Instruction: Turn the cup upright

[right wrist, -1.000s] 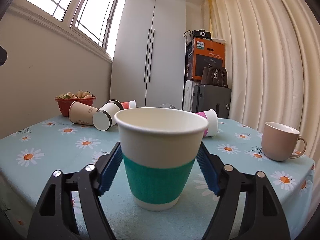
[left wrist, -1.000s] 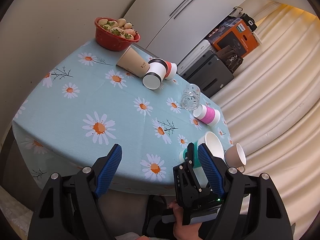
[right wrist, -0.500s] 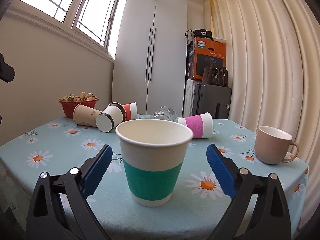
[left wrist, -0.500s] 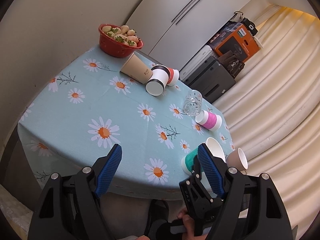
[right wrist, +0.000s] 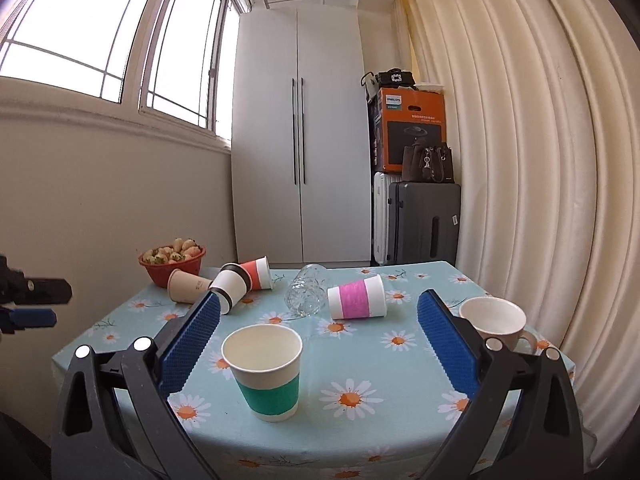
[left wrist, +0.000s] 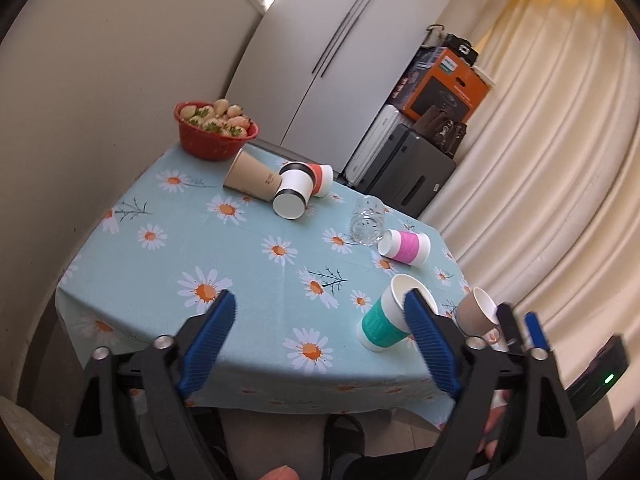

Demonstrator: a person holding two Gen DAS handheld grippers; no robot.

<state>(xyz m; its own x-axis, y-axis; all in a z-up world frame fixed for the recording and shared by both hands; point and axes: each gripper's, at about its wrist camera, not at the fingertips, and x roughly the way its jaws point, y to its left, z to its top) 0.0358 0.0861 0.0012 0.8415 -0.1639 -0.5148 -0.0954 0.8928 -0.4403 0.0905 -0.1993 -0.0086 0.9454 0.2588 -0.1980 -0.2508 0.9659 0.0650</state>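
A white paper cup with a teal band (right wrist: 267,372) stands upright on the daisy tablecloth (right wrist: 360,432) near the front edge; it also shows in the left wrist view (left wrist: 390,316). My right gripper (right wrist: 318,344) is open and empty, raised and drawn back from the cup. My left gripper (left wrist: 320,344) is open and empty, held before the table's front edge. A pink-banded cup (right wrist: 356,297), a black-banded cup (right wrist: 227,286), an orange-banded cup (right wrist: 256,272), a brown cup (right wrist: 186,286) and a clear glass (right wrist: 306,290) lie on their sides.
A beige mug (right wrist: 494,320) stands upright at the right edge. A red bowl of strawberries (right wrist: 173,264) sits at the far left corner. A white cabinet (right wrist: 300,140), suitcases (right wrist: 420,224) and curtains (right wrist: 520,160) stand behind the table.
My right gripper has opened off the teal-banded cup, then risen and pulled back from it. The cup stays upright on the cloth. My left gripper has drawn back and tilted.
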